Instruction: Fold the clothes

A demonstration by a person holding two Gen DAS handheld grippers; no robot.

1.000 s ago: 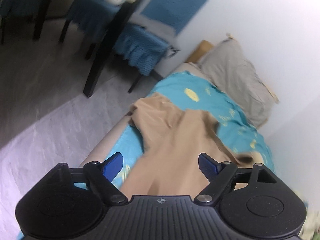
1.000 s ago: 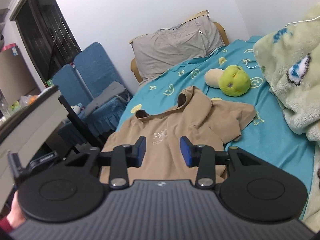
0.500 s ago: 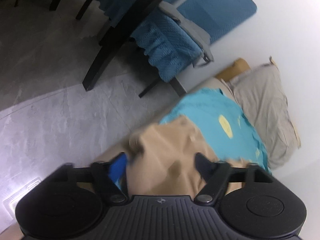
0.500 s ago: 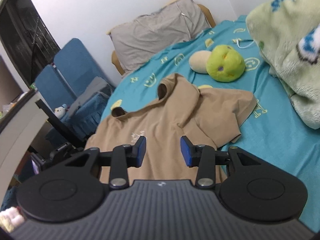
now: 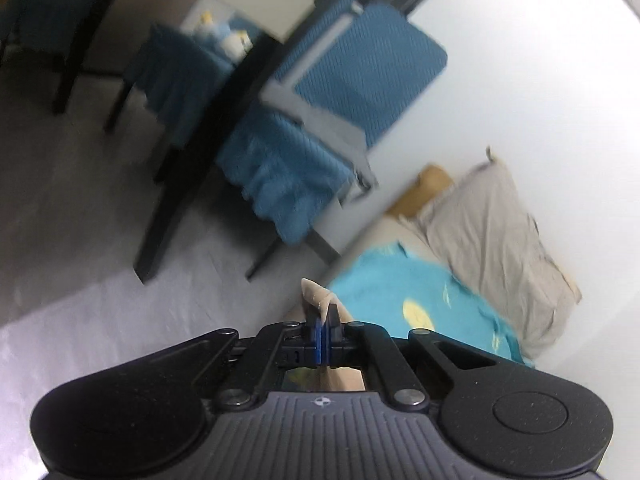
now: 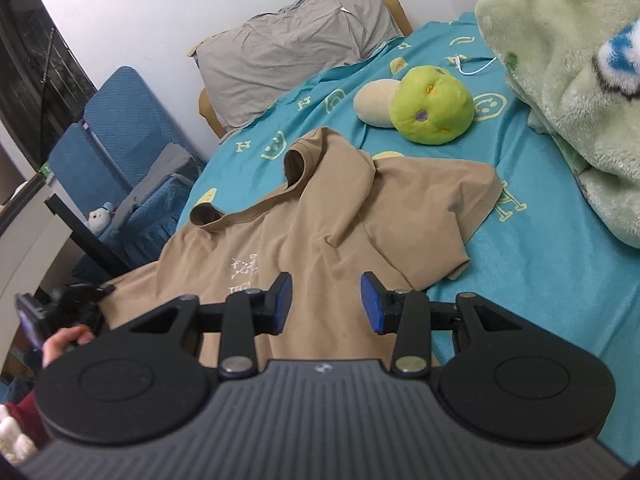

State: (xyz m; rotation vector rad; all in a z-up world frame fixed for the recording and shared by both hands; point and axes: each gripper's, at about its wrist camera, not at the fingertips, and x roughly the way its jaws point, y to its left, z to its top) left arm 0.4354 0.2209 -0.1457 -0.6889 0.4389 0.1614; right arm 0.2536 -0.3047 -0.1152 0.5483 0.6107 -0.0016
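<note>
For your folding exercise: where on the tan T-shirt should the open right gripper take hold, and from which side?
Judging by its pose, the flat hem of the tan T-shirt just below the right gripper, approached from the bed's near edge: a thin cloth edge lies there.

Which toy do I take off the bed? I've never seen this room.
On the teal sheet, past the tan shirt and short of the grey pillow, lie two soft toys touching. Take the green ball with orange spots, not the plain cream one.
</note>
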